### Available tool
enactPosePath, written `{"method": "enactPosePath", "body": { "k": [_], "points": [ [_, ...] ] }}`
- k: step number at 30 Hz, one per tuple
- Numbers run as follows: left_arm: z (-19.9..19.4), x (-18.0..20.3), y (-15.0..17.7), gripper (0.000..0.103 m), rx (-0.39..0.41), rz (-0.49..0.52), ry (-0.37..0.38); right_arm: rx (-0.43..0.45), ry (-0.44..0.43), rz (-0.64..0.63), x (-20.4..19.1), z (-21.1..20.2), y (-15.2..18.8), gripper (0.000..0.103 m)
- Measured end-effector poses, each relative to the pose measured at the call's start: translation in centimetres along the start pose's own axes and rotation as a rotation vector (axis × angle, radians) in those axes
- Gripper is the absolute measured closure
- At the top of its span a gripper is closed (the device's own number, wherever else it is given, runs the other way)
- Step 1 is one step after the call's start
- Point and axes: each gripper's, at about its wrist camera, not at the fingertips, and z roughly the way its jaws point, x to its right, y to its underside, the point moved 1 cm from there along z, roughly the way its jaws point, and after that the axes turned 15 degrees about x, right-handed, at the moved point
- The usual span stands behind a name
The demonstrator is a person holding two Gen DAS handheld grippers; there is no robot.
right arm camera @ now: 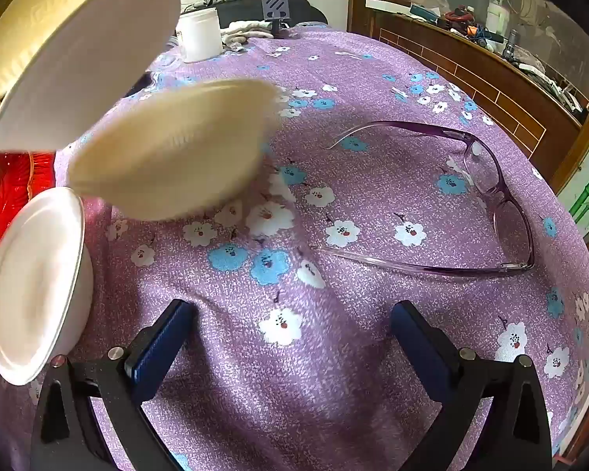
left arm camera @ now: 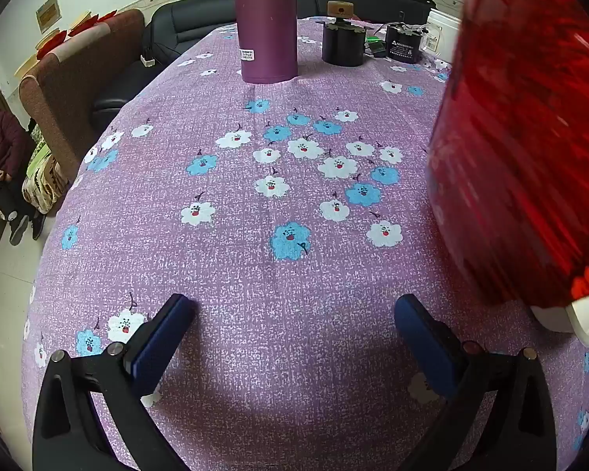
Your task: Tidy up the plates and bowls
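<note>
In the right wrist view a cream plate [right arm camera: 169, 149] lies blurred on the purple flowered tablecloth [right arm camera: 373, 180], ahead and left of my open, empty right gripper [right arm camera: 292, 337]. A small white bowl [right arm camera: 35, 286] sits at the left edge by my left finger. A large cream-rimmed white dish [right arm camera: 78, 39] fills the top left corner, with red dishware [right arm camera: 4, 192] under it. In the left wrist view my left gripper [left arm camera: 294, 331] is open and empty over bare cloth. A large red bowl [left arm camera: 530, 137] looms blurred at the right, with a white bowl's rim [left arm camera: 581, 314] below it.
A purple flask [left arm camera: 265, 19] and two dark cylinders [left arm camera: 343, 45] stand at the far side of the table. Purple-framed glasses [right arm camera: 487, 196] lie open to the right of my right gripper. A white jar [right arm camera: 200, 33] stands far back. A sofa and a seated person [left arm camera: 0, 149] are off the table's left.
</note>
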Motion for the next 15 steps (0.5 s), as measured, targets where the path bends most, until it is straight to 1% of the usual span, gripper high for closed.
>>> {"method": "enactPosePath", "body": {
  "k": [15],
  "points": [
    [0.02, 0.03, 0.07, 0.0, 0.001, -0.003, -0.002, -0.002, 0.001, -0.002, -0.07, 0.17, 0.07, 0.0]
  ]
}}
